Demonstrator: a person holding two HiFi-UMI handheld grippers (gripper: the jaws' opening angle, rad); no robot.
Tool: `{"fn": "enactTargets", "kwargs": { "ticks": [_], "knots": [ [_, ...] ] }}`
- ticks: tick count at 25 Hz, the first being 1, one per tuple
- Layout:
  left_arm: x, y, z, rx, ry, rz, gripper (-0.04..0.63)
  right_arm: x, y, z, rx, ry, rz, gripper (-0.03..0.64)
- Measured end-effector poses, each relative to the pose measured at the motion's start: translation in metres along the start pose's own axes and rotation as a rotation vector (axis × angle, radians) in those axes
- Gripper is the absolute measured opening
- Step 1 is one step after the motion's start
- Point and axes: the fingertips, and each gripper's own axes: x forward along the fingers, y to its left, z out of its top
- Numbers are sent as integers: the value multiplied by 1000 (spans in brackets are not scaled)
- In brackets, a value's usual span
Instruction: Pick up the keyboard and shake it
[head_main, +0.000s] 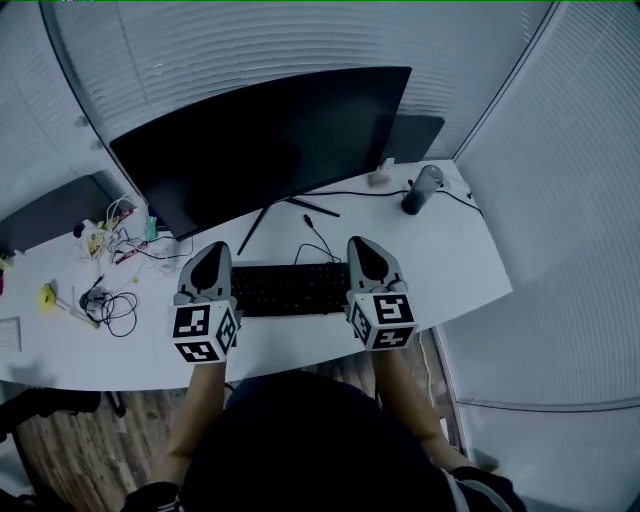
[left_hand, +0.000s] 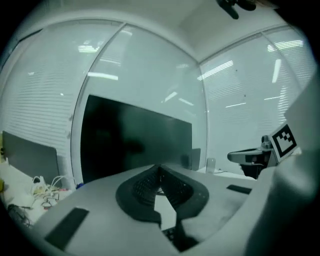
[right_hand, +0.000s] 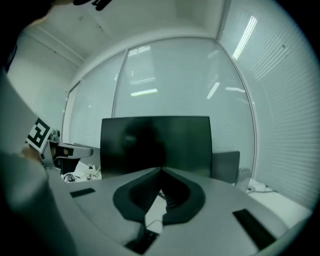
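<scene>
Left gripper (head_main: 212, 252) and right gripper (head_main: 365, 246) each have jaws pressed together, with nothing between their tips. They sit at opposite ends of the flat black keyboard (head_main: 290, 288), which lies on the white desk (head_main: 455, 262).

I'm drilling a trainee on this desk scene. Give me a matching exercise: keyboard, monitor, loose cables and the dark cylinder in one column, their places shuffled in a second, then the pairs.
Things
1. keyboard
2. monitor
3. loose cables
4. dark cylinder

Places
A. on the right rear part of the desk, a cable running past it
B. on the desk's left part
C. between the left hand-held gripper and the right hand-held gripper
D. standing behind the keyboard, screen dark

Pairs: 1-C; 2-D; 3-B; 4-A
</scene>
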Motion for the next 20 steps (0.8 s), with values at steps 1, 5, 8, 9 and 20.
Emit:
{"fn": "enactTargets", "kwargs": {
  "ticks": [1, 5, 8, 9, 20],
  "knots": [
    [-4, -6, 18, 13, -34, -4, 25, -4, 3, 19, -25, -43, 6, 28],
    [-21, -25, 81, 50, -146, -6, 25, -26, 9, 89, -89, -203, 10, 28],
    [-30, -37, 115, 63, -206, -15, 25, -39, 12, 126, -119, -280, 14, 28],
    [-33, -41, 123, 67, -221, -18, 25, -42, 14, 134, -127, -297, 17, 28],
    [-44, -55, 123, 84, -228, -17, 25, -52, 19, 129, -87, -282, 39, 28]
  ]
}}
